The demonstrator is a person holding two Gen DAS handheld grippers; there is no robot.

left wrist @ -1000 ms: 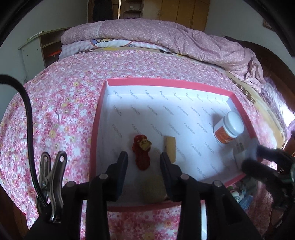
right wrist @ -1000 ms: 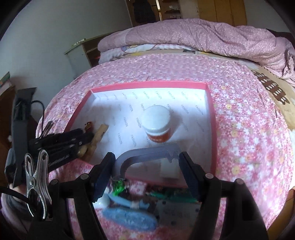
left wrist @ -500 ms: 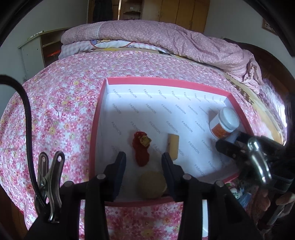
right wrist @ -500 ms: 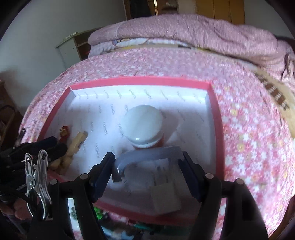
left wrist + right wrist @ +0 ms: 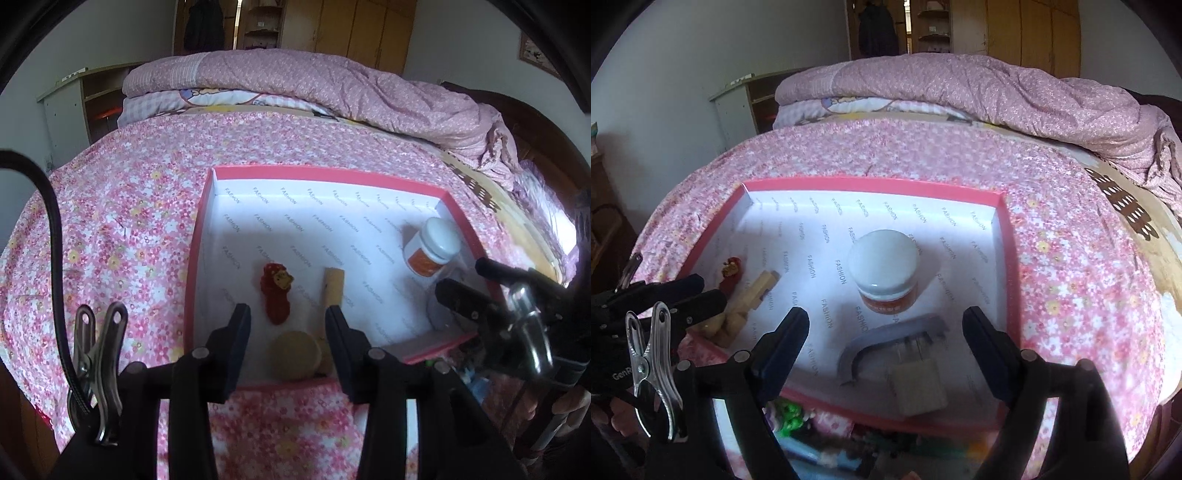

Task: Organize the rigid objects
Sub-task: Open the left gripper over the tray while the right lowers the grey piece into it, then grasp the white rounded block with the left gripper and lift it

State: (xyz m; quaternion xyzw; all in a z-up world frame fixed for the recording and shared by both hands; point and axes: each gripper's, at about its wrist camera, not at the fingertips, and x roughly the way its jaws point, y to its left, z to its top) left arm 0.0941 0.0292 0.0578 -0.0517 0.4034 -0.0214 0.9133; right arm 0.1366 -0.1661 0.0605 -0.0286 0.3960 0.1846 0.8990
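Observation:
A pink-rimmed white box (image 5: 236, 173) (image 5: 871, 182) lies on the flowered bedspread. In it are a red lion figure (image 5: 275, 291) (image 5: 730, 272), a wooden block (image 5: 333, 286) (image 5: 759, 291), a round wooden disc (image 5: 294, 355), a white-lidded jar with an orange label (image 5: 432, 245) (image 5: 884, 269) and a grey brush (image 5: 892, 345) with a tan block head (image 5: 918, 387). My left gripper (image 5: 288, 325) is open above the disc at the box's near edge. My right gripper (image 5: 885, 332) is open and empty above the brush.
Several loose toys and packets (image 5: 790, 413) lie in front of the box's near edge. A folded pink quilt (image 5: 295, 85) lies at the bed's far end. A shelf unit (image 5: 70, 107) stands at the far left.
My right gripper carried the grey brush over the box's near rim, opened and let it go beside the jar. My left gripper drew back slightly, still open.

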